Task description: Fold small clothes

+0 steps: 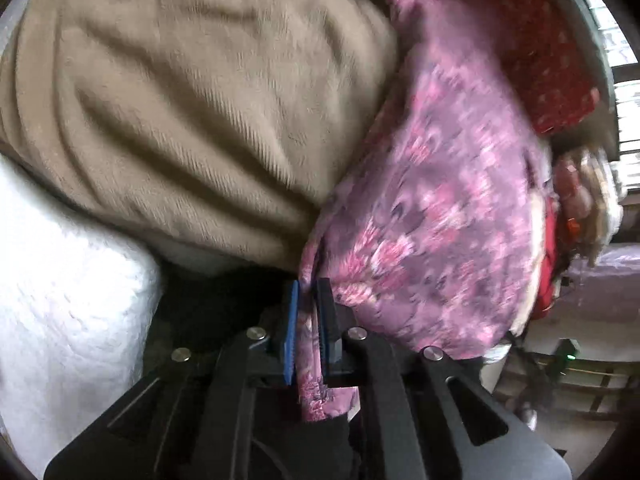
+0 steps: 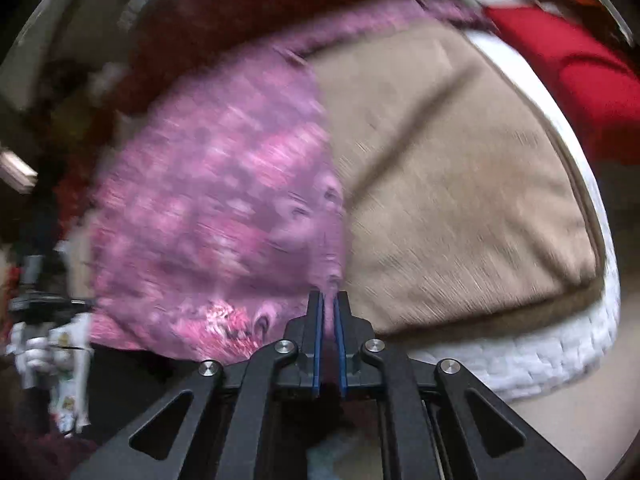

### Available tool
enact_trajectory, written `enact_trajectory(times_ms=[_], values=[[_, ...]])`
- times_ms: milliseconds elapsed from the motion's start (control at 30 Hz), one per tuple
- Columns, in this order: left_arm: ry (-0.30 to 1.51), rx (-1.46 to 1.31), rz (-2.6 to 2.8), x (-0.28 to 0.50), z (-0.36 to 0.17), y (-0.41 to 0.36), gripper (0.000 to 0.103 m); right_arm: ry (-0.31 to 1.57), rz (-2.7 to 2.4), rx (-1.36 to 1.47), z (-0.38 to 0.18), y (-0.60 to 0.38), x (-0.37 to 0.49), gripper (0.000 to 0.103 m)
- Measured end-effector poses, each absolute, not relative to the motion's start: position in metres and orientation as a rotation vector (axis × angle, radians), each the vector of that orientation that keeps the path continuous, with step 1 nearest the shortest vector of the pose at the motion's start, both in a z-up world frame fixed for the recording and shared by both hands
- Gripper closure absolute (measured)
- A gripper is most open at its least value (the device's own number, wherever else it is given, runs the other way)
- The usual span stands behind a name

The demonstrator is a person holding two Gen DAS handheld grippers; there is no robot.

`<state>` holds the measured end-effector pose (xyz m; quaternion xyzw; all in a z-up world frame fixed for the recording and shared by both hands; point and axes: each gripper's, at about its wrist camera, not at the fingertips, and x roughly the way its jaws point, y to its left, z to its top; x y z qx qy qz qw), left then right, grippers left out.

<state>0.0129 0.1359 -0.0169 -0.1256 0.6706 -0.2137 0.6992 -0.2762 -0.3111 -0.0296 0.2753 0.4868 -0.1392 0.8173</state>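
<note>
Two wrist-cam views, both w/ motion blur, looking down along black fingers w/ blue pads at a pink-purple floral garment [image 1: 432, 216] spread over a tan blanket [image 1: 192, 112].

Left view: the left gripper [image 1: 308, 312] has its fingers nearly pressed together, pinching a bunched edge of the floral garment; a strip of the cloth runs down between the blue pads [image 1: 293, 332] and hangs out below them. The garment fans up and to the right from that pinch, covering the right half of the pic. The tan blanket, deeply creased, fills the upper left and touches the garment along its left edge. A white quilted cover [image 1: 68, 300] lies under the blanket at lower left. A dark red dotted cloth [image 1: 540, 52] sits beyond the garment at top right; past it a window, too blurred for detail.

Right view: the right gripper [image 2: 329, 320] is likewise closed on an edge of the same garment [image 2: 212, 220], w/ pink cloth visible in the narrow slot between its pads. Here the garment spreads to the left, the tan blanket [image 2: 452, 184] to the right, the two meeting right above the fingertips. The white quilted cover [image 2: 532, 360] rims the blanket at lower right. A bright red cloth [image 2: 572, 76] lies at top right. Clutter at far left is too blurred to tell.
</note>
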Motion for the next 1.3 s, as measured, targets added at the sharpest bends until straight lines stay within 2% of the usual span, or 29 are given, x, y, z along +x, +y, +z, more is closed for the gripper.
enact_trajectory(times_ms=[33,100,167,233,333,600,633,667,700,900,1000,1067,1100,1133,1200,1300], values=[[1.463,-0.289,-0.485,0.019,-0.007,0.141,0.097,1.056,-0.312,0.604,-0.034,-0.315,-0.277,0.092],[1.401,-0.313,-0.491,0.037,0.012,0.145,0.087,1.008,-0.341,0.656,-0.028,-0.325,-0.281,0.092],[1.338,-0.332,-0.487,0.067,0.028,0.14,0.058,0.941,-0.363,0.663,-0.013,-0.332,-0.279,0.092],[1.277,-0.343,-0.462,0.102,0.039,0.129,0.049,0.905,-0.357,0.654,0.0,-0.335,-0.264,0.088],[1.279,-0.418,-0.446,0.152,0.034,0.113,0.049,0.894,-0.337,0.645,0.007,-0.329,-0.239,0.082],[1.392,-0.647,-0.275,0.226,-0.023,0.089,0.05,0.994,-0.177,0.612,-0.012,-0.282,-0.151,0.081],[1.388,-0.662,-0.271,0.232,-0.022,0.088,0.053,1.008,-0.162,0.6,-0.014,-0.276,-0.142,0.081],[1.373,-0.66,-0.268,0.238,-0.018,0.089,0.085,1.02,-0.146,0.586,-0.015,-0.271,-0.133,0.081],[1.358,-0.635,-0.266,0.244,-0.015,0.089,0.103,1.028,-0.131,0.57,-0.016,-0.265,-0.126,0.081],[1.197,-0.564,-0.23,0.269,0.029,0.115,0.101,0.955,-0.126,0.469,0.005,-0.263,-0.082,0.081],[1.277,-0.488,-0.177,0.277,0.008,0.108,0.1,0.927,-0.165,0.463,0.001,-0.278,-0.067,0.076],[1.346,-0.43,-0.152,0.275,-0.013,0.102,0.097,0.973,-0.209,0.43,-0.018,-0.285,-0.057,0.071],[1.354,-0.432,-0.158,0.27,-0.017,0.102,0.097,1.041,-0.218,0.428,-0.035,-0.29,-0.052,0.072],[1.349,-0.444,-0.171,0.263,-0.018,0.102,0.096,1.023,-0.207,0.43,-0.038,-0.293,-0.053,0.073],[1.363,-0.441,-0.214,0.248,-0.015,0.095,0.092,1.01,-0.181,0.463,-0.03,-0.299,-0.056,0.073],[1.355,-0.395,-0.313,0.218,0.002,0.075,0.092,0.932,-0.195,0.582,-0.011,-0.34,-0.076,0.072]])
